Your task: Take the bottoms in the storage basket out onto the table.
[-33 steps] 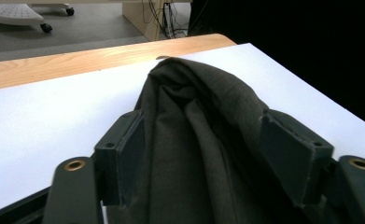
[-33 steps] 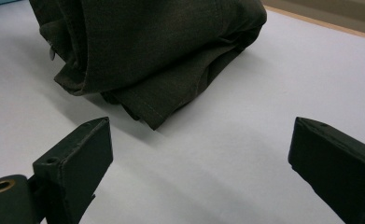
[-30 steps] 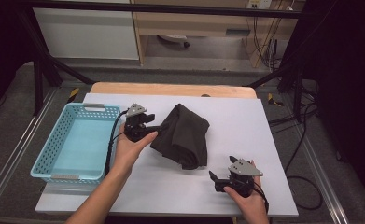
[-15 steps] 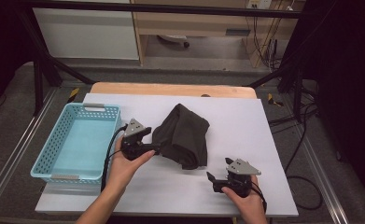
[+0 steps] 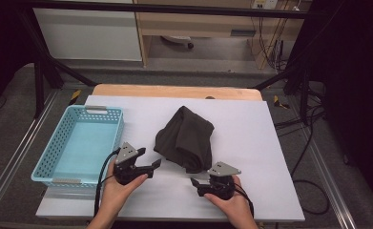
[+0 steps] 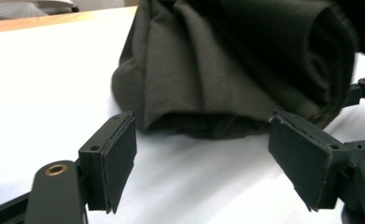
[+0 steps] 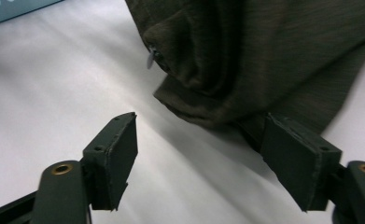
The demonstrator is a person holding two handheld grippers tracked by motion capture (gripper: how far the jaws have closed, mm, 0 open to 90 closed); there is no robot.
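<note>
A crumpled dark brown cloth [image 5: 186, 138] lies in the middle of the white table [image 5: 251, 119]. My left gripper [image 5: 156, 164] rests low by the cloth's near left edge and points right at it. Its jaws are open, with the cloth [image 6: 227, 60] just beyond the left gripper [image 6: 213, 163] and bare table between the pads. My right gripper [image 5: 194, 182] sits at the cloth's near edge and points left. Its jaws have just been closing and stand open. Nothing lies between the pads of the right gripper [image 7: 208, 158]; the cloth [image 7: 264, 56] starts right beyond them.
A light blue perforated basket [image 5: 48, 157] stands empty at the table's left, close behind my left hand. A wooden strip [image 5: 174, 90] runs along the far edge. Bare white tabletop stretches to the right of the cloth. Cables trail from both grippers toward the near edge.
My left gripper has come toward the near edge, from the cloth's far left side to its near left corner. My right gripper has slid left toward the cloth, and its jaws have narrowed.
</note>
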